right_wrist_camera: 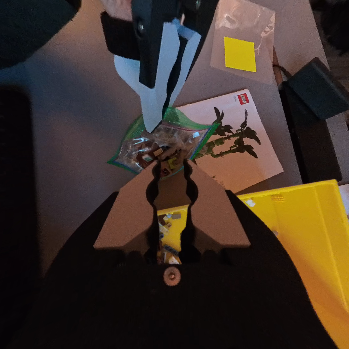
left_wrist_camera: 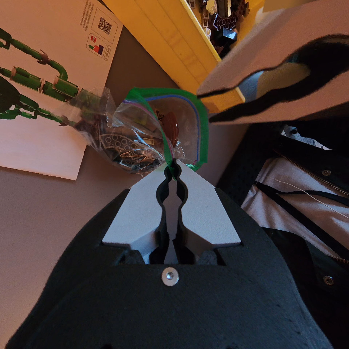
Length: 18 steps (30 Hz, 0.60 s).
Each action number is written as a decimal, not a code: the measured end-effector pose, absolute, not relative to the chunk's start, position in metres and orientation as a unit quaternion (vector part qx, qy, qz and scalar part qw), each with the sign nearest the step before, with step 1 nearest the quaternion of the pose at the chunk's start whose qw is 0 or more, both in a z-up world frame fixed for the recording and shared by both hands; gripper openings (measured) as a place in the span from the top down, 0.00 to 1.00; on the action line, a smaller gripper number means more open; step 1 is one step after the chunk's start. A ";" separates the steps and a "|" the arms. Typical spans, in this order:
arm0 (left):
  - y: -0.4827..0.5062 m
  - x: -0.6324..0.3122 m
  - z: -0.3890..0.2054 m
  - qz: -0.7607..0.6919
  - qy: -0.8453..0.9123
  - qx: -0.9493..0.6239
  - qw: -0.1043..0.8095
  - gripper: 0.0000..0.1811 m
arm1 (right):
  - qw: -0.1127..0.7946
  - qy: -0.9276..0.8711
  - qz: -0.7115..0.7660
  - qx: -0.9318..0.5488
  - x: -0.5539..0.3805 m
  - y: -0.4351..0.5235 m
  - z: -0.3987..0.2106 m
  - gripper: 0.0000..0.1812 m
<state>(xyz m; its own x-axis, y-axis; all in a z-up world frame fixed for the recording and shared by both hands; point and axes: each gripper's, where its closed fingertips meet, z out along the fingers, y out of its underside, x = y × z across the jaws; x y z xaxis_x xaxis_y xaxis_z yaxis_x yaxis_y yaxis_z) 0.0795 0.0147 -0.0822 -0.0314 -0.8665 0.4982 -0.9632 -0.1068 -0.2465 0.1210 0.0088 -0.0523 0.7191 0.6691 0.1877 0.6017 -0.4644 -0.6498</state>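
1. Right now your left gripper [left_wrist_camera: 174,168] has its jaws pinched nearly together on the green zip rim of one clear zip bag [left_wrist_camera: 151,136], which gapes open beyond the tips.
2. Your right gripper [right_wrist_camera: 171,163] is parted a little and grips nothing; its tips hover just above the bag's lower edge.
3. Inside the bag sit many small toy bricks [right_wrist_camera: 151,154], too jumbled to count.
4. Under the bag lies one instruction booklet [right_wrist_camera: 236,151] with a green plant picture, flat on the grey table [right_wrist_camera: 75,113].
5. One yellow bin [right_wrist_camera: 283,236] of loose bricks sits below your right gripper.
6. Farther off lie one empty plastic bag with a yellow square [right_wrist_camera: 239,53] and one black box [right_wrist_camera: 311,88].
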 end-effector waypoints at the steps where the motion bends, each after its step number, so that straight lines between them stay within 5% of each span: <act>1: 0.015 0.079 -0.082 0.277 -0.663 0.690 0.087 1.00 | 0.360 -0.369 0.041 -0.856 0.126 0.010 -0.053 0.87; 5: 0.017 0.079 -0.080 0.280 -0.660 0.692 0.085 1.00 | 0.381 -0.334 0.051 -0.861 0.158 0.003 -0.034 0.92; 12: 0.015 0.079 -0.083 0.277 -0.662 0.691 0.088 1.00 | 0.087 -0.315 0.029 -0.945 0.231 -0.069 -0.130 0.87; 18: 0.015 0.079 -0.083 0.277 -0.662 0.691 0.090 1.00 | 0.077 -0.366 0.020 -0.927 0.230 -0.066 -0.151 0.86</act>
